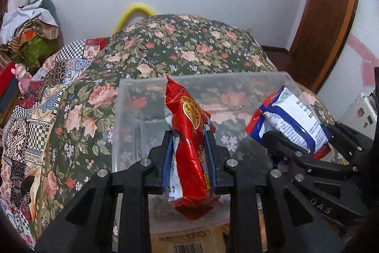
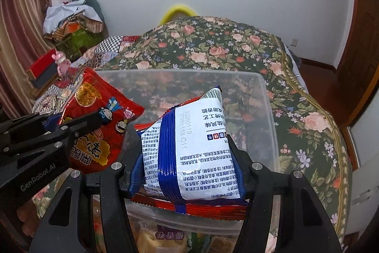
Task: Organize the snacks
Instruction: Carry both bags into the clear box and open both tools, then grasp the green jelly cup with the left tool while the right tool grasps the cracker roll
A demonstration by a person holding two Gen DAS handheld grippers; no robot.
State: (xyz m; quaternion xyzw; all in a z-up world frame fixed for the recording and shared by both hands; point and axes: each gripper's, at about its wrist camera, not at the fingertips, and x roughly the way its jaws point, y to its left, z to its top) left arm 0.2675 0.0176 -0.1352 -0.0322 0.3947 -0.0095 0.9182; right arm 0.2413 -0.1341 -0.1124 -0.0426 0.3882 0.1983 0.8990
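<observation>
Snacks: red pack (image 1: 189,134) pinched in left gripper (image 1: 189,134), centre frame; white pack (image 2: 189,148) pinched in right gripper (image 2: 187,158). Both light, crinkly, slippery; grip mid-body, over bin (image 2: 265,91).

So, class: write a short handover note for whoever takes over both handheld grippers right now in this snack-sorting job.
Left gripper: shut on the shiny red foil snack packet, held edge-on over the clear plastic storage bin.
Right gripper: shut on the white-and-blue printed snack packet, also above the bin.
The bin sits on the floral-covered surface; I see no packet inside it, though the grippers hide part of its floor.
Done: both packets picked up and brought over the bin.
Left: lower and release each packet into the bin, then probably fetch the other wrapped snacks visible at the near edge.
</observation>
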